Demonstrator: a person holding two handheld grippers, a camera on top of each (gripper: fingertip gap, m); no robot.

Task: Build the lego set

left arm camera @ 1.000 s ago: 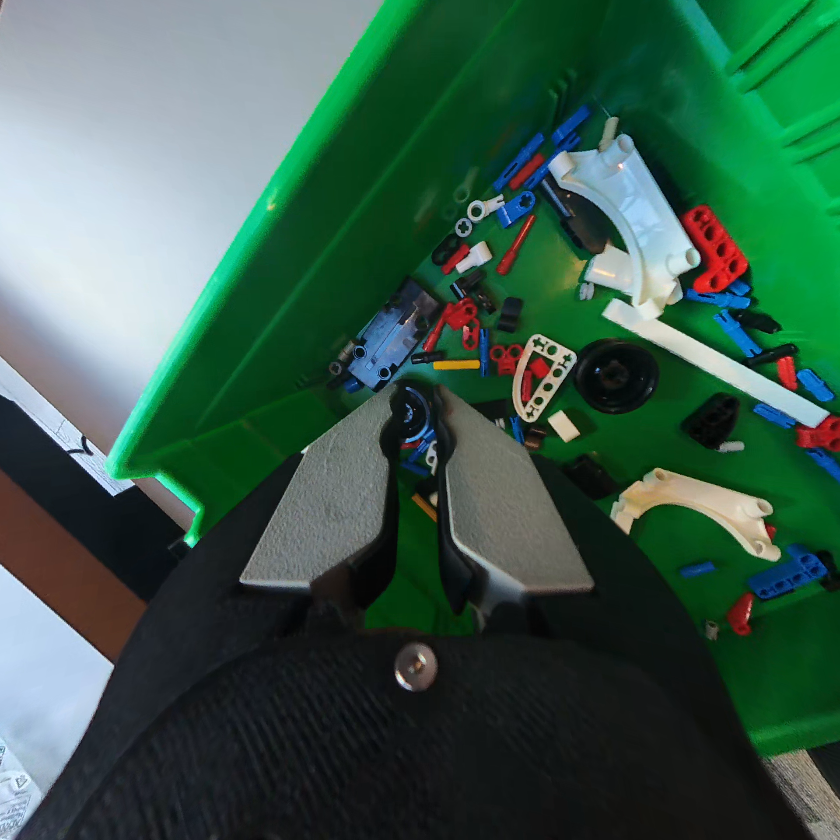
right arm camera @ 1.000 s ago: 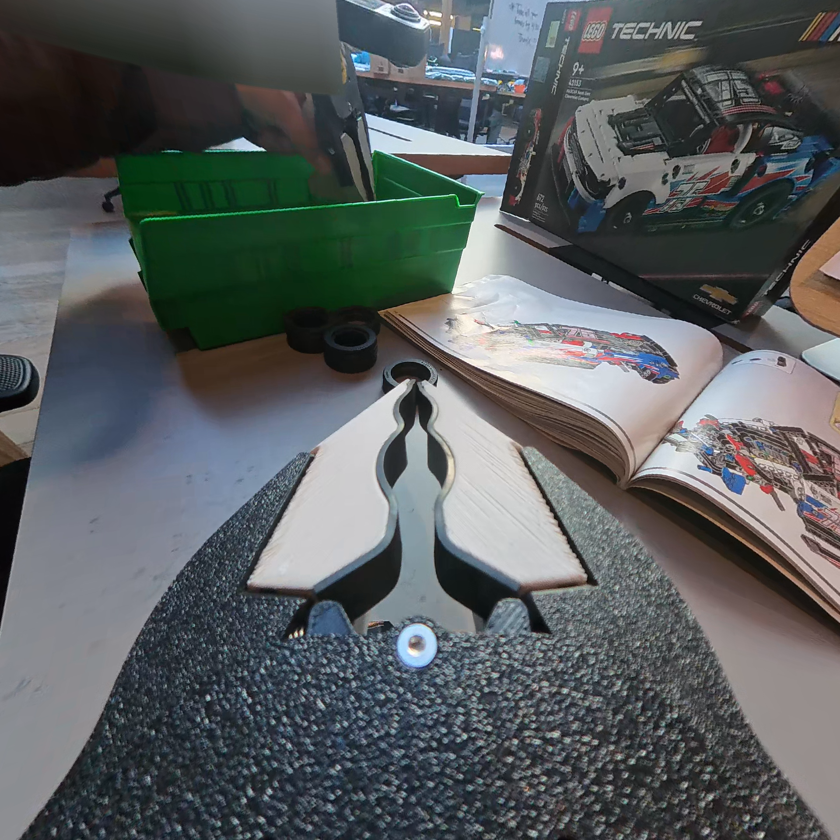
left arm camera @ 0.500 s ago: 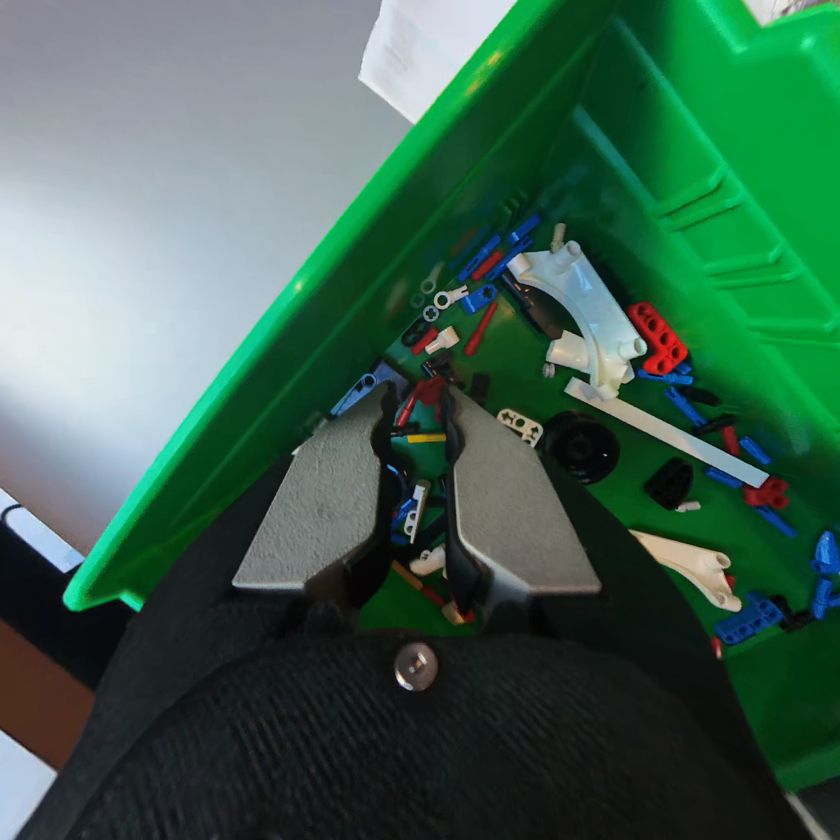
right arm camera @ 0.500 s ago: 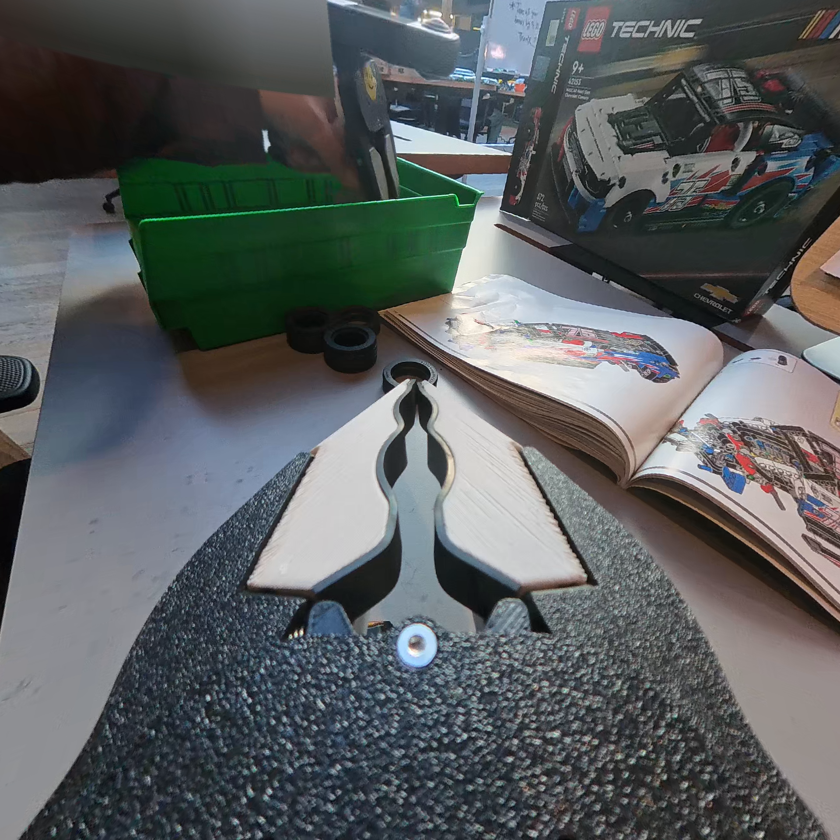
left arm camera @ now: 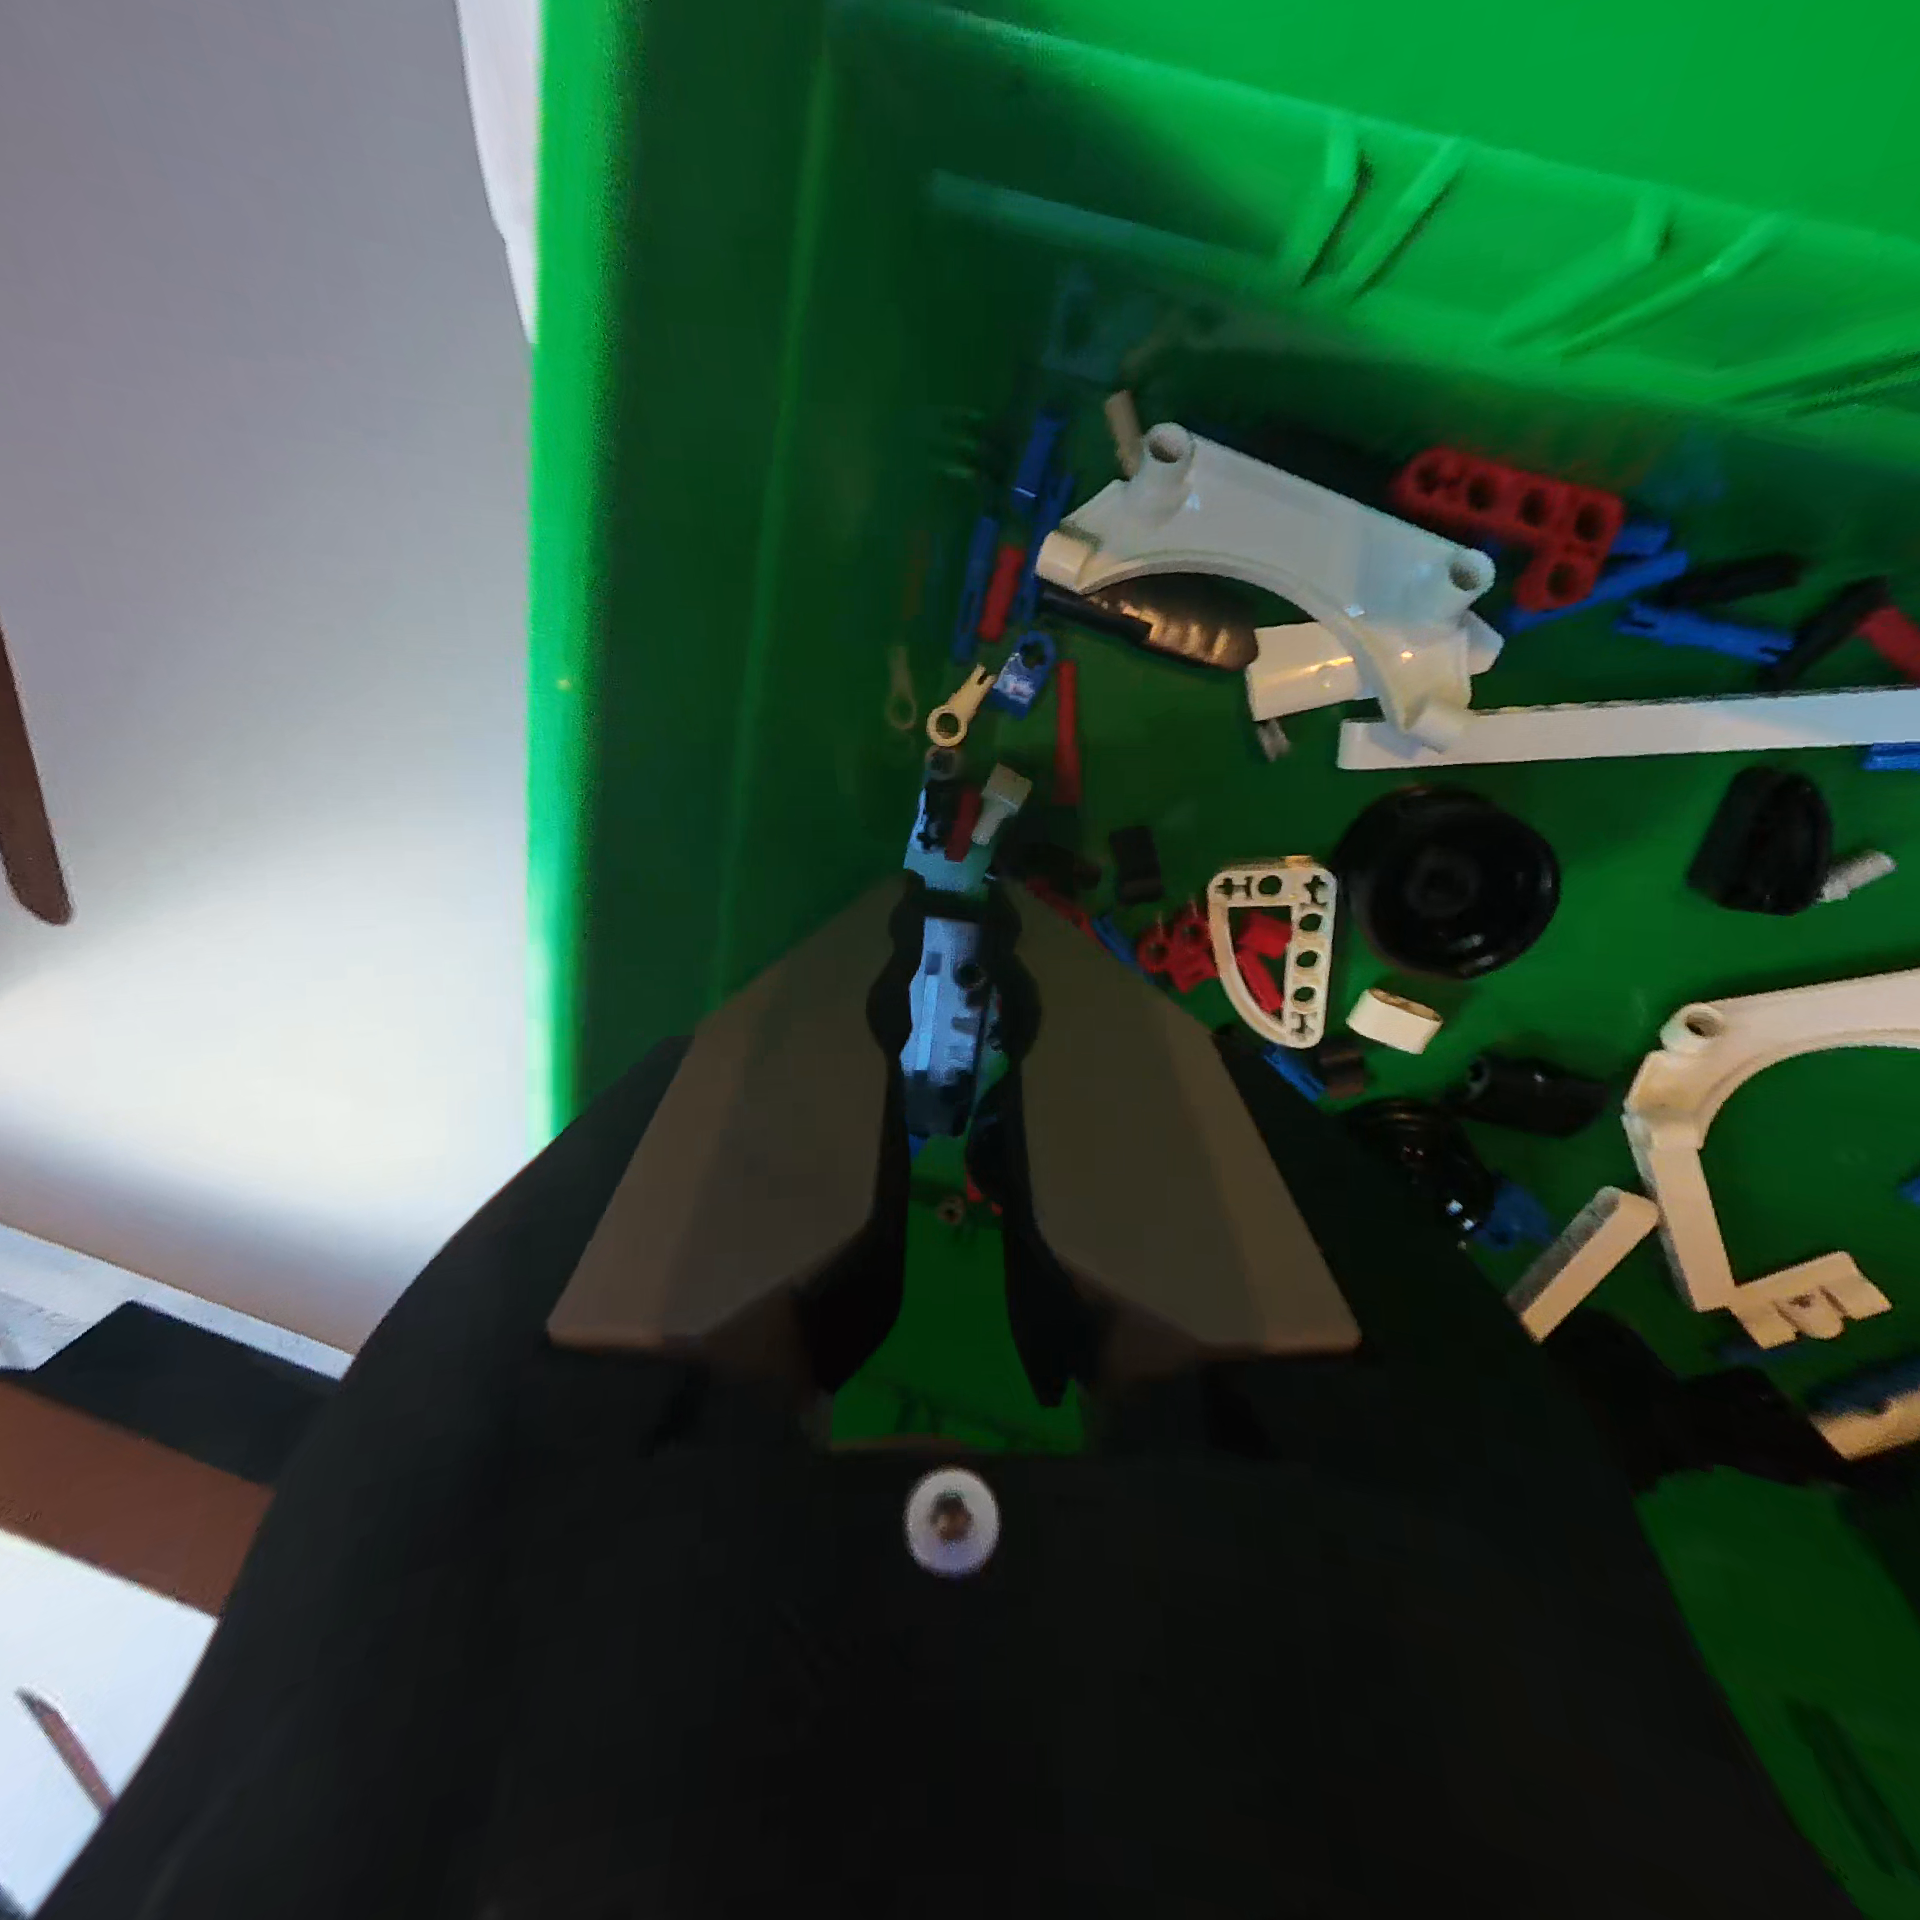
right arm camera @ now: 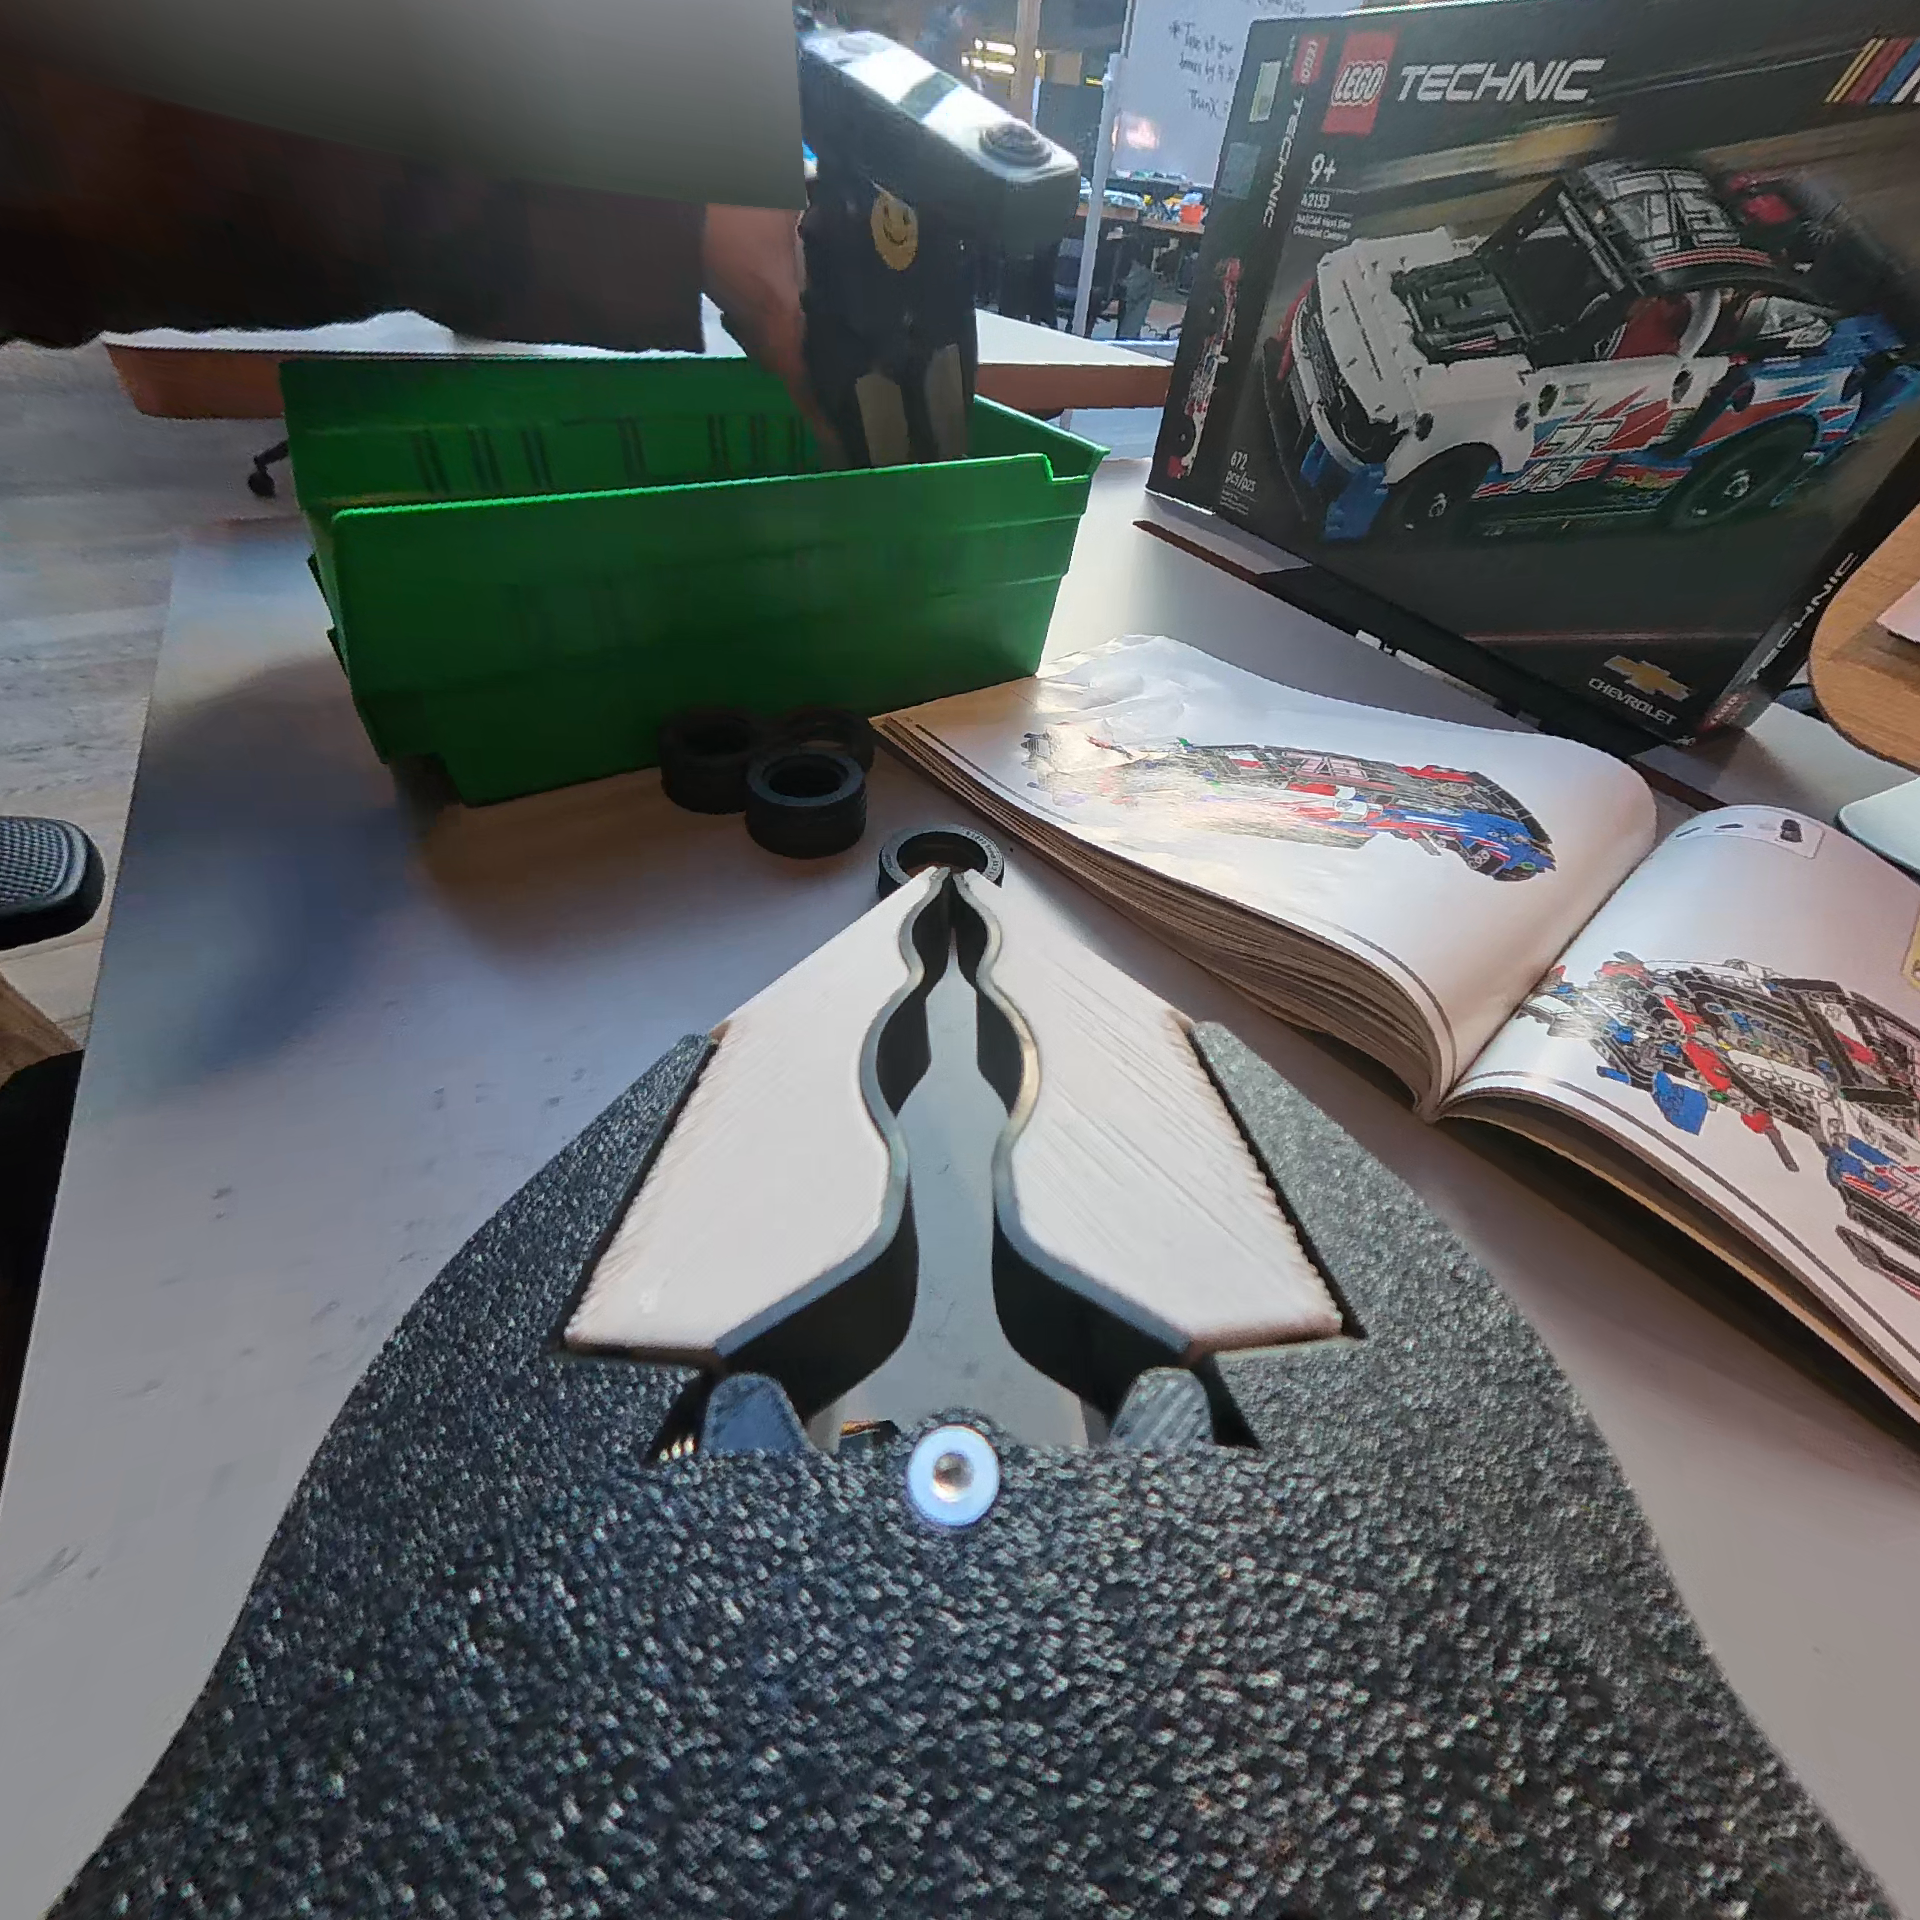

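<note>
Left gripper [left arm camera: 951, 935] fingers [left arm camera: 1081, 1049] were nearly closed around a small blue-grey assembled piece [left arm camera: 948, 1003], which sat pinched in the gap between them. This was inside the green bin [left arm camera: 665, 520], hard against its wall at 9 o'clock. Whether the piece was off the bin floor, I couldn't tell.

Right gripper [right arm camera: 951, 883] fingers were closed on nothing, idle over the tabletop [right arm camera: 312, 1039], tips just short of a loose black tyre [right arm camera: 940, 854]. Three more tyres [right arm camera: 805, 802] lay at 11 o'clock beside the bin.

To do the step well, I'd judge: lift straight up, keeping clear of the wall and the red and black pins [left arm camera: 961, 816] at 12 o'clock, and hold squeeze steady since the piece looked narrow.

Box [right arm camera: 1558, 343] at 1 o'clock and open instruction booklet [right arm camera: 1351, 862] at 2 o'clock carried printing; not repeating it.
</note>
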